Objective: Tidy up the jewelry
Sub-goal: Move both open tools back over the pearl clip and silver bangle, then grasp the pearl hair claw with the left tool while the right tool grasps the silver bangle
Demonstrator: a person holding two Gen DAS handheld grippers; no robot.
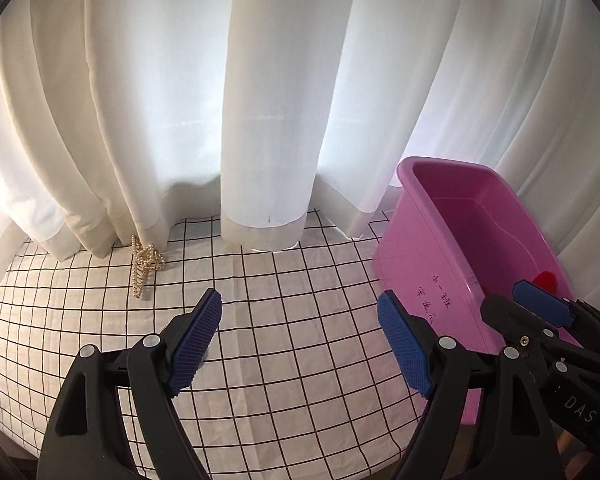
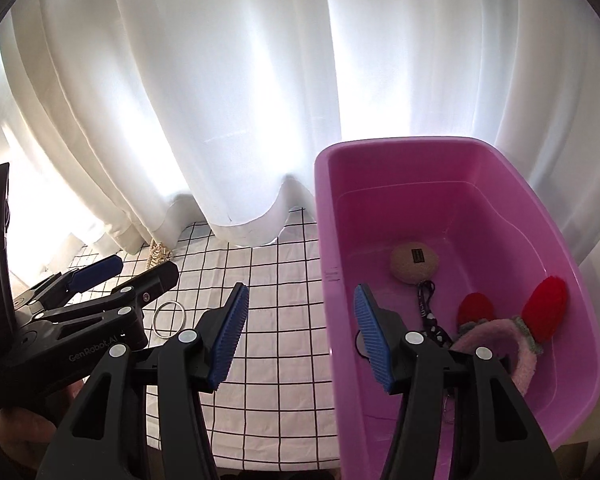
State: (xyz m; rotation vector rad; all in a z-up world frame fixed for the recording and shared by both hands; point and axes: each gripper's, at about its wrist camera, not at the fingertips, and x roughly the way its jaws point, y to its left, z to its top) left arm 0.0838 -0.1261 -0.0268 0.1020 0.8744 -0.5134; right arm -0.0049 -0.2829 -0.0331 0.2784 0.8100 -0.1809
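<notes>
Left wrist view: left tool point(image 1: 300, 344) hovering over table point(image 1: 284, 364) w/ white black-grid cloth, blue pads wide apart, nothing btwn them. Pearl hair claw point(image 1: 143, 266) lying on cloth at far left, right at hem of white curtain point(image 1: 268, 120), well apart from tool. Pink plastic bin point(image 1: 428, 276) standing at right on table, handwritten chars on near wall, bit of red visible inside. Right tool point(image 1: 536, 312) poking in from right edge, over bin's near corner; only one blue pad seen there.

Right wrist view: right tool point(image 2: 300, 340) straddling bin's left wall, one pad over cloth, other pad over bin interior; pads apart, gripping nothing. Inside bin point(image 2: 328, 240): beige round plush charm point(image 2: 414, 262) w/ small dark label and dark lanyard point(image 2: 430, 312) trailing toward near side; fuzzy pink headband point(image 2: 520, 356) w/ two red knitted ears point(image 2: 548, 314) at right; thin dark hair tie point(image 2: 360, 346) partly hidden behind right pad. Metal bangle point(image 2: 170, 319) lying flat on cloth left of tool, just beside left tool point(image 2: 132, 280), which comes in from left edge, jaws apart. Pearl claw point(image 2: 158, 254) partly seen behind it near curtain hem point(image 2: 236, 236).
</notes>
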